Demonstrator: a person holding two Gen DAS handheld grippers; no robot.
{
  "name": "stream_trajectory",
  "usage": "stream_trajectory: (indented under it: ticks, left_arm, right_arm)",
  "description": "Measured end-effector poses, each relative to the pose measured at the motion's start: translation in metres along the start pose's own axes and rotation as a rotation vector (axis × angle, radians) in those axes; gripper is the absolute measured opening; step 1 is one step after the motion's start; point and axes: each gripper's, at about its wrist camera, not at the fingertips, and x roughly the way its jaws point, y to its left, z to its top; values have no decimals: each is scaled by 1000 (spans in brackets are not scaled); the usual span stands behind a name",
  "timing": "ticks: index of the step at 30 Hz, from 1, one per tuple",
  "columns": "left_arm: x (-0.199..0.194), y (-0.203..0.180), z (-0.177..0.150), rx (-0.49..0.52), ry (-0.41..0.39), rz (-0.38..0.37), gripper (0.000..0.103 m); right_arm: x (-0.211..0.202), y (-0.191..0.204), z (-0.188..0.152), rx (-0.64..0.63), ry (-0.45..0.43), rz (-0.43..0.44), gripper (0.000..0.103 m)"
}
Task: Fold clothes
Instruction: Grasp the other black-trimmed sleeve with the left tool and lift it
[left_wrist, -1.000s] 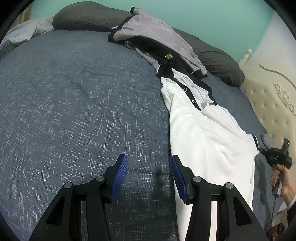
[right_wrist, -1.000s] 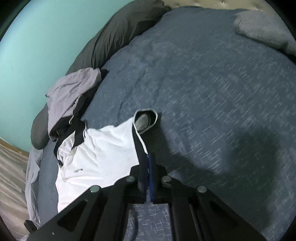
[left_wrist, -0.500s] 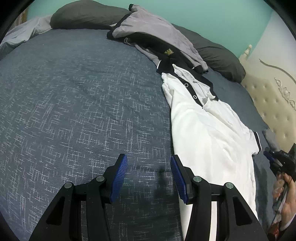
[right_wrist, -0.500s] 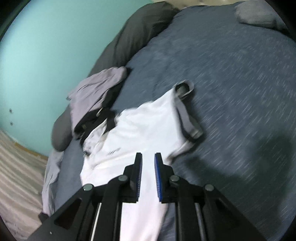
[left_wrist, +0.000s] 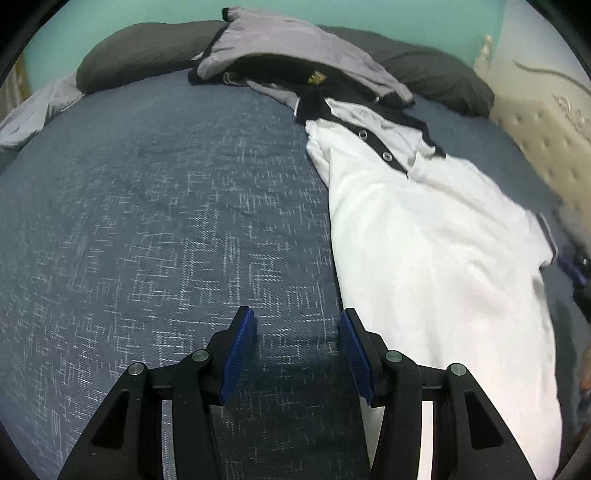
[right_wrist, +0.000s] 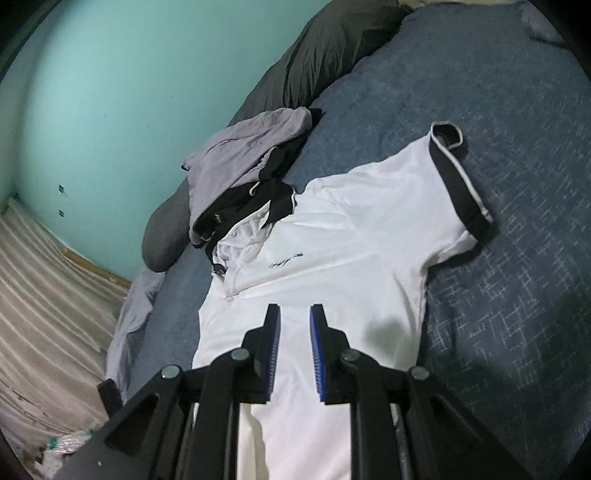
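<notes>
A white polo shirt (right_wrist: 354, 266) with a black collar, black button placket and black-banded sleeve cuffs is laid out flat on a blue-grey bedspread (left_wrist: 147, 221). Its collar end is pointed toward the teal wall, and one short sleeve (right_wrist: 458, 177) is spread out to the side. A small dark script mark is seen on the chest.

In the right wrist view, the lower body of the shirt is found directly beneath and ahead of the right gripper (right_wrist: 294, 332). Its blue-padded jaws are set at a narrow gap and are opening; nothing is pinched between them, only the white cloth being seen below the gap.

In the left wrist view, the shirt (left_wrist: 424, 240) is seen to the right of the left gripper (left_wrist: 297, 328). The near edge of the fabric runs just beside the right-hand finger. The jaws are held moderately wide over bare bedspread, with nothing between them.

Beyond the collar, a crumpled grey and black garment (left_wrist: 295, 55) is heaped, touching the shirt's collar. Behind it, dark grey pillows (left_wrist: 147, 55) are lined against the wall. A cream tufted headboard (left_wrist: 546, 147) is seen at the right edge of the left view.
</notes>
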Motion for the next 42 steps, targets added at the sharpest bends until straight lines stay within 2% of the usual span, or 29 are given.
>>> stream_trajectory:
  ticks: [3, 7, 18, 25, 28, 32, 34, 42]
  left_arm:
    - [4, -2, -1, 35, 19, 52, 52]
    - [11, -6, 3, 43, 64, 54, 52]
    - [25, -65, 43, 106, 59, -30, 52]
    - [31, -107, 61, 199, 63, -93, 52]
    - [32, -102, 70, 164, 65, -125, 53]
    - [37, -78, 86, 59, 51, -92, 53]
    - [42, -67, 89, 12, 63, -103, 53]
    - [53, -46, 75, -8, 100, -90, 53]
  right_arm:
    - [-1, -8, 4, 25, -5, 16, 16]
    - [-2, -17, 11, 47, -11, 35, 16]
    - [-3, -32, 21, 100, -27, 60, 16]
    - [0, -35, 24, 107, -22, 74, 16]
    - [1, -38, 25, 119, -18, 73, 16]
    - [0, -41, 26, 128, -24, 72, 16]
    - [0, -40, 27, 126, -22, 74, 16]
    - [3, -43, 26, 134, -16, 69, 16]
